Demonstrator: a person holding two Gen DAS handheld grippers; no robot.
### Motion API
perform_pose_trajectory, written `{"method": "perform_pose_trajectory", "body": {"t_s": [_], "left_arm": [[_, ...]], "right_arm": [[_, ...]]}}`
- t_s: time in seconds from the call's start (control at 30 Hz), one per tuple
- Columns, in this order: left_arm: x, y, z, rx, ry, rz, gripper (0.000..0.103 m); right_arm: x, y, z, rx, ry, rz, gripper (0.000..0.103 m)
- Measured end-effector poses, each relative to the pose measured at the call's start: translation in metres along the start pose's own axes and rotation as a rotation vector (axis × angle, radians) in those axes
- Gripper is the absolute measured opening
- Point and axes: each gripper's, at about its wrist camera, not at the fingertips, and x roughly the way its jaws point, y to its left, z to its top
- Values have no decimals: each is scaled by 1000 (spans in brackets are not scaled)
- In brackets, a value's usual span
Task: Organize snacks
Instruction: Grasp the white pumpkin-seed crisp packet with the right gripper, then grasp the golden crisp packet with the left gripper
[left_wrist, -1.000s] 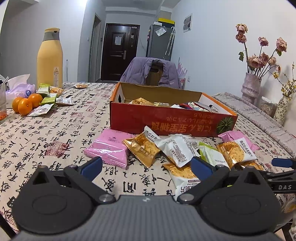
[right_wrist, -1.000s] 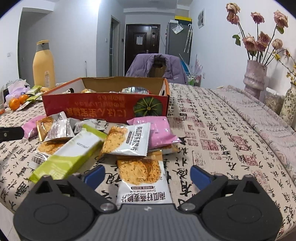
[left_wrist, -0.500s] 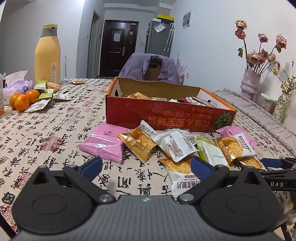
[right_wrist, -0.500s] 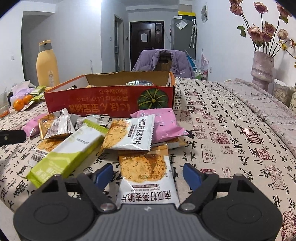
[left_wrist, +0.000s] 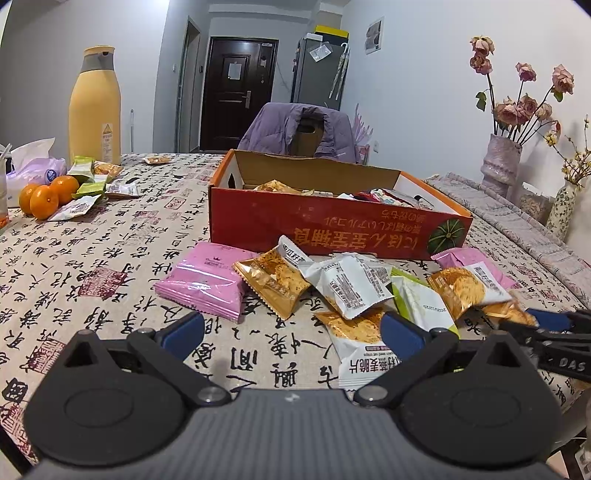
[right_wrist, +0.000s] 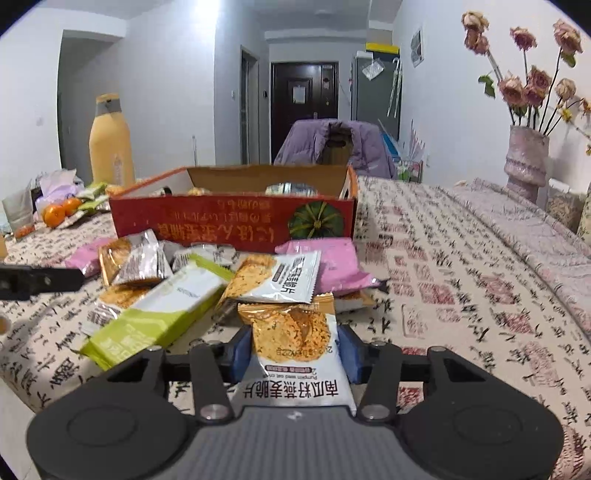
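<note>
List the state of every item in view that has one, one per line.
Red cardboard box: open, partly filled with snacks.
White-and-orange cracker packet: sealed, between the closing right gripper pads.
Left gripper: open, empty.
Pink snack packet: sealed, flat on the table.
Tall yellow bottle: upright, capped.
Green-and-white packet: sealed, lying in the pile.

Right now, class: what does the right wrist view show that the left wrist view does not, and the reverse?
Only the right wrist view shows the right gripper closing, an oat crisp packet between its blue pads.

Only the left wrist view shows the left gripper open, with no packet between its pads, and both pink packets in full.

Both show the red box, the green packet, the oranges, the yellow bottle and the vase of flowers.
</note>
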Motion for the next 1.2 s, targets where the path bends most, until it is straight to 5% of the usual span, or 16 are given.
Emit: {"method": "perform_pose_trajectory", "body": {"t_s": [0.7, 1.2], "left_arm": [[46, -46, 5, 55, 113, 105, 101], [54, -65, 3, 69, 140, 119, 68]], "right_arm": [[-20, -29, 0, 68, -82, -28, 49], [-15, -39, -6, 91, -75, -10, 49]]}}
